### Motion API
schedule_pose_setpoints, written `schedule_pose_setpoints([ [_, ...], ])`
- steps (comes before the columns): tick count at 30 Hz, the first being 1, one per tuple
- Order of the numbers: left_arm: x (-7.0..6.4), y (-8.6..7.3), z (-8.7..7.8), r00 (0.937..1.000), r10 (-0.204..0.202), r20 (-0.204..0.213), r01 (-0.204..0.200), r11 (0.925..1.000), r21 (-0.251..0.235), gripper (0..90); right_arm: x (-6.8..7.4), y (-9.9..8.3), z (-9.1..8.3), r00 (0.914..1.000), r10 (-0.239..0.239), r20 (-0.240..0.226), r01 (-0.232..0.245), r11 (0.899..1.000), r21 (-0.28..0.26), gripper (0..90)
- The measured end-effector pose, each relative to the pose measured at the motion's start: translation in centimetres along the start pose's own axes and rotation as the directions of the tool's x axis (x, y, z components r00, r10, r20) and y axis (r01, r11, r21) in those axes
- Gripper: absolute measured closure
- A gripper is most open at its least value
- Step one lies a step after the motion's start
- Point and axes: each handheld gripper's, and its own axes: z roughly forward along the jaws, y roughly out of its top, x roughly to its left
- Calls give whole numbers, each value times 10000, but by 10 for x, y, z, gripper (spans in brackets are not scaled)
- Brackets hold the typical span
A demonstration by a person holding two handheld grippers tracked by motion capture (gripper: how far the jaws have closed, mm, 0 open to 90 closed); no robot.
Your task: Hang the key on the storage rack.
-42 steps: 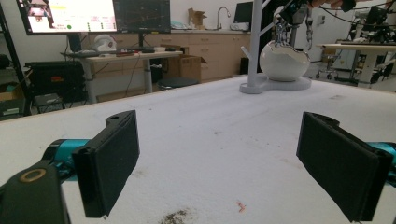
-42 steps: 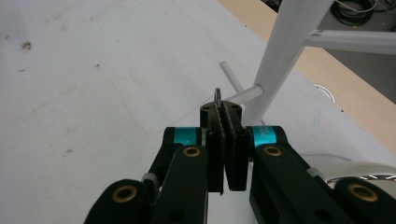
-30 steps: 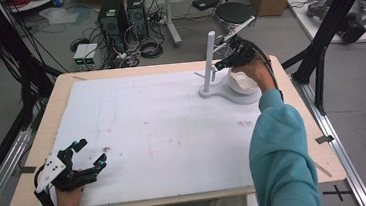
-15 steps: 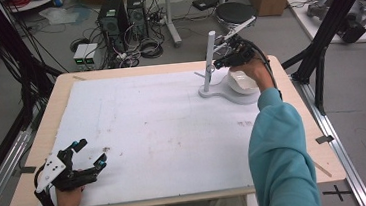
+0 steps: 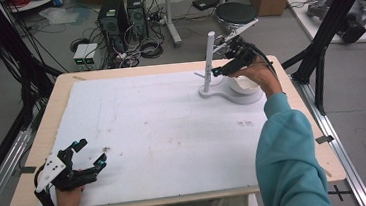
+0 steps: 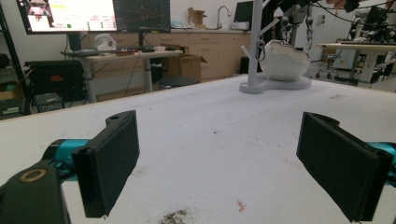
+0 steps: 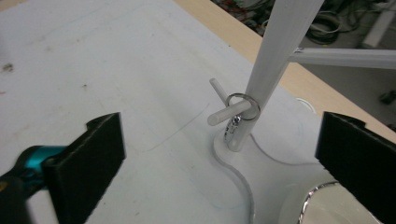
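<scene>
Keyring [image 7: 243, 103] — hung on short lower peg [image 7: 227, 113] of white stand [image 5: 208, 63], far right of table [image 5: 56, 106]. White bowl [image 5: 242, 83] on stand's base, just right of post. Right gripper [image 5: 228, 64] — jaws wide apart, empty, poised above base beside post. Left gripper [image 5: 86, 154] — jaws spread, empty, near left corner by table edge. White mat [image 5: 149, 136] between them bare, faint stains.

Right claw [image 7: 219, 154]: black jaws spread wide, nothing between them. Ahead, a silver metal ring [image 7: 243, 106] hangs on a short peg of the white upright post stand [image 7: 275, 60], near the table edge [image 7: 299, 79].
</scene>
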Motion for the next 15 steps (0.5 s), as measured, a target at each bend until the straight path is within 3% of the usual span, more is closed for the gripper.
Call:
schedule_pose_setpoints([
  [3, 0, 0, 0, 10000, -5, -2, 5, 10000, -51, 136, 9, 2, -11, 9999, 94, -54, -96, 9995, -313, 4],
  [6, 0, 0, 0, 10000, -6, 5, 6, 10000, -16, 136, 21, 2, -21, 9995, -305, 34, 306, 9985, -453, 5],
  [8, 0, 0, 0, 10000, 6, 0, -6, 10000, -17, 136, 28, -4, -29, 9988, -495, -24, 490, 9935, -1032, 5],
  [12, 0, 0, 0, 10000, 5, 0, -5, 10000, 2, 136, 37, -31, -41, 9984, -556, 138, 572, 9805, -1881, 5],
  [15, 0, 0, 0, 10000, 42, -3, -42, 10000, 32, 136, 47, -65, -46, 9988, -492, 88, 497, 9608, -2728, 5],
])
